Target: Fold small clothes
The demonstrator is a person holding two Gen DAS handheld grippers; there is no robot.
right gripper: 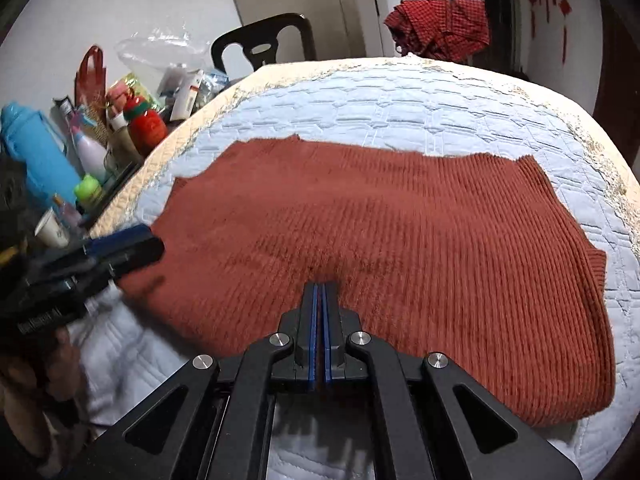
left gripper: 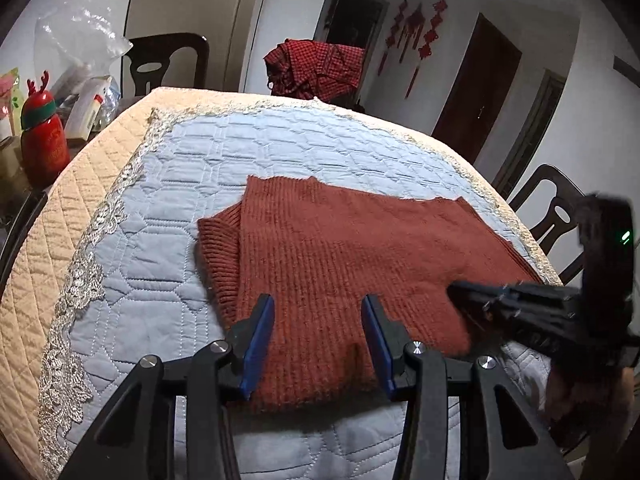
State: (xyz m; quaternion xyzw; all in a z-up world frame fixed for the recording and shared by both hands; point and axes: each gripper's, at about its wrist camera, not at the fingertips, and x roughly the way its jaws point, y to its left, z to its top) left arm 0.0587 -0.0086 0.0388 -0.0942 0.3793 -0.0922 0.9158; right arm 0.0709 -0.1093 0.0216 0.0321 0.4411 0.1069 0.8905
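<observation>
A rust-red ribbed knit garment [left gripper: 344, 248] lies flat on the light blue quilted table cover [left gripper: 224, 148], with one edge folded over at its left. My left gripper [left gripper: 318, 312] is open, its blue-padded fingers [left gripper: 260, 332] resting over the near edge of the knit. My right gripper [right gripper: 320, 292] is shut on the near edge of the same knit garment [right gripper: 400, 232]. The right gripper shows in the left wrist view [left gripper: 456, 286] at the garment's right. The left gripper shows in the right wrist view [right gripper: 132, 248] at the garment's left corner.
A red checked cloth [left gripper: 316, 68] hangs on a chair at the far side. Bottles, a red reindeer flask [left gripper: 42, 140] and packets crowd the left side [right gripper: 92, 140]. Dark chairs [left gripper: 556, 216] stand around the table. The cream quilt border [left gripper: 60, 216] runs along the left.
</observation>
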